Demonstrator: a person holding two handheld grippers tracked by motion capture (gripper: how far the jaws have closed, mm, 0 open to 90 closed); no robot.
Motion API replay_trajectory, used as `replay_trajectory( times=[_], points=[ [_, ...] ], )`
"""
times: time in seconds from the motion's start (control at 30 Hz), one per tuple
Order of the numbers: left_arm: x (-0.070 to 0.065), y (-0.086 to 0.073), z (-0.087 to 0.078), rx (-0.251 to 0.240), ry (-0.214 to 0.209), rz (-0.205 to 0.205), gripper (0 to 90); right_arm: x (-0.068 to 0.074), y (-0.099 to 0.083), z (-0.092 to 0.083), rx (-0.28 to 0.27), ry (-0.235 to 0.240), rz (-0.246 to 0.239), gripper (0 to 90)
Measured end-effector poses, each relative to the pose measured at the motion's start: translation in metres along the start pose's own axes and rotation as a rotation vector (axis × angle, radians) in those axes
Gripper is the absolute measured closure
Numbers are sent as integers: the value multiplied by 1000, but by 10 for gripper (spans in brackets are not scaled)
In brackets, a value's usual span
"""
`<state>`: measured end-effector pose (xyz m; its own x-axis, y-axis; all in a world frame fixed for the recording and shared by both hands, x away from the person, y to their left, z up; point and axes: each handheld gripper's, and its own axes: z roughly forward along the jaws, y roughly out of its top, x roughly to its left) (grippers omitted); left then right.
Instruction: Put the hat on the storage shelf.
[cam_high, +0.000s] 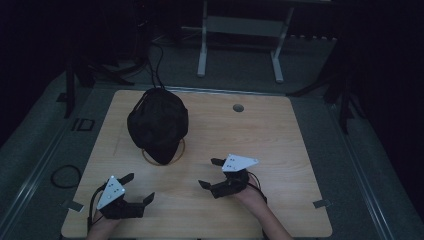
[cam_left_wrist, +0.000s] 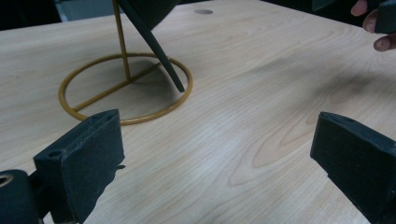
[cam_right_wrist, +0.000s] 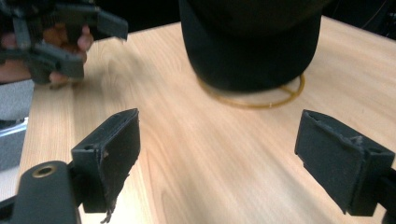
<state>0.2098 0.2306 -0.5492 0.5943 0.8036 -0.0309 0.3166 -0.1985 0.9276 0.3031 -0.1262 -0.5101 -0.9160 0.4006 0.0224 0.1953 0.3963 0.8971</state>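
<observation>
While your left gripper (cam_high: 134, 188) sits low at the tabletop's (cam_high: 280, 130) near-left corner with its fingers wide and empty, one black cap (cam_high: 158, 123) hangs on one gold wire stand (cam_high: 181, 150) further back, and your right gripper (cam_high: 210, 173) hovers near-centre, also spread wide, gripping nothing.

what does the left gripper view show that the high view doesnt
Left gripper view: the thin gold upright rod of the stand, the crossbar inside its ring, and the cap's dark brim edge slanting down over it.

High view: the whole black baseball cap, both open grippers, left and right, and the white frame legs on the floor beyond.

Both: the gold wire ring base, the light wooden table and its round hole.
</observation>
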Motion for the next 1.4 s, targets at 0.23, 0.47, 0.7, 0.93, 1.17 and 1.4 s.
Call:
replay_trajectory(
  times=[0.23, 0.47, 0.7, 0.93, 1.17, 1.4],
  points=[
    [-1, -2, 3, 18, -22, 1, 31, -2, -22, -13, 12, -14, 26, 141],
    [-1, -3, 3, 20, -26, -5, 31, -5, -41, -25, 57, -59, 9, 142],
    [-1, -4, 5, 32, -34, -4, 31, -9, -55, -38, 77, -66, 30, 142],
    [-1, -4, 4, 32, -33, -4, 32, -11, -68, -57, 65, -94, 45, 145],
    [-1, -5, 4, 31, -33, -9, 32, -15, -77, -75, 79, -103, 47, 145],
    [-1, -5, 5, 34, -36, -7, 32, -17, -78, -77, 79, -107, 40, 145]
  ],
)
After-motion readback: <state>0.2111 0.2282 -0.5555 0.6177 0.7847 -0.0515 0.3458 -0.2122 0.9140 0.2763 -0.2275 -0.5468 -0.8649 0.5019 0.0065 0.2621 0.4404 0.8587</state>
